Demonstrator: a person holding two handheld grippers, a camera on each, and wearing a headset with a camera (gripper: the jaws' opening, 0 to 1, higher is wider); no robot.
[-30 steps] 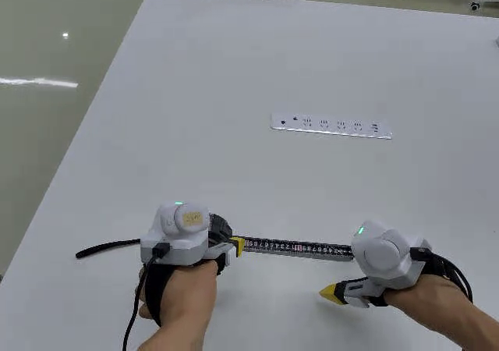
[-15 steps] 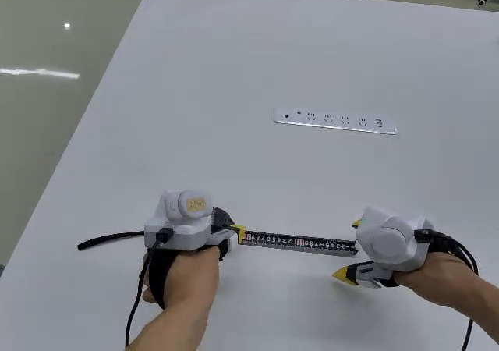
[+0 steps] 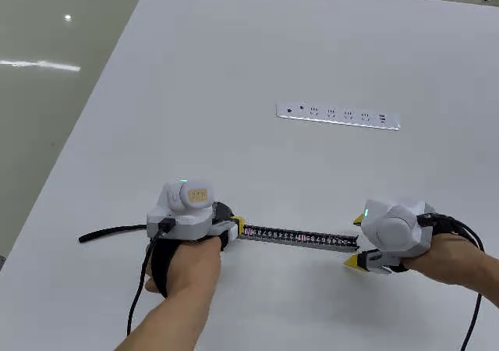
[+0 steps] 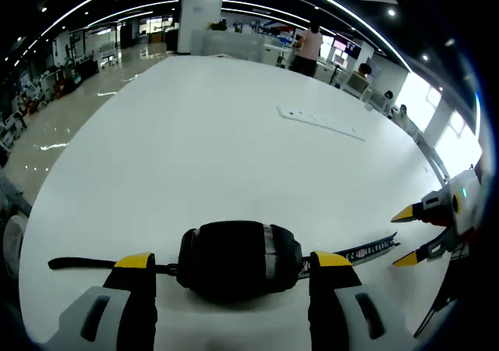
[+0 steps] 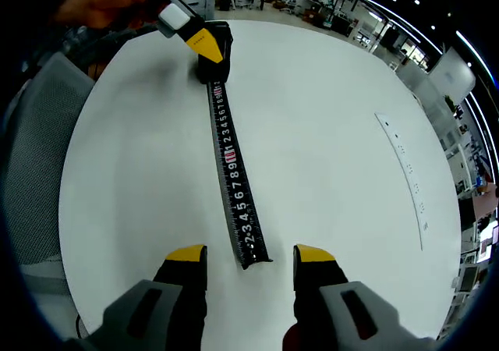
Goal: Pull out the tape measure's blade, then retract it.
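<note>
Straddling the hooked tip of the springy black blade (image 5: 228,156) on the white bench (image 3: 312,47), the right gripper (image 5: 249,253) is released. At nine o'clock the left gripper (image 4: 234,260) flanks the black tape-measure case (image 4: 238,249), clamping unclear. Pinch that stiff tip.

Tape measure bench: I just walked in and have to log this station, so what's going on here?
A person holds a gripper in each hand over a white table. The left gripper has its jaws flanking the black tape measure case; whether they clamp it is unclear. The blade lies pulled out flat toward the right gripper, which is open, jaws either side of the blade's end without touching it. A power strip lies farther back.
</note>
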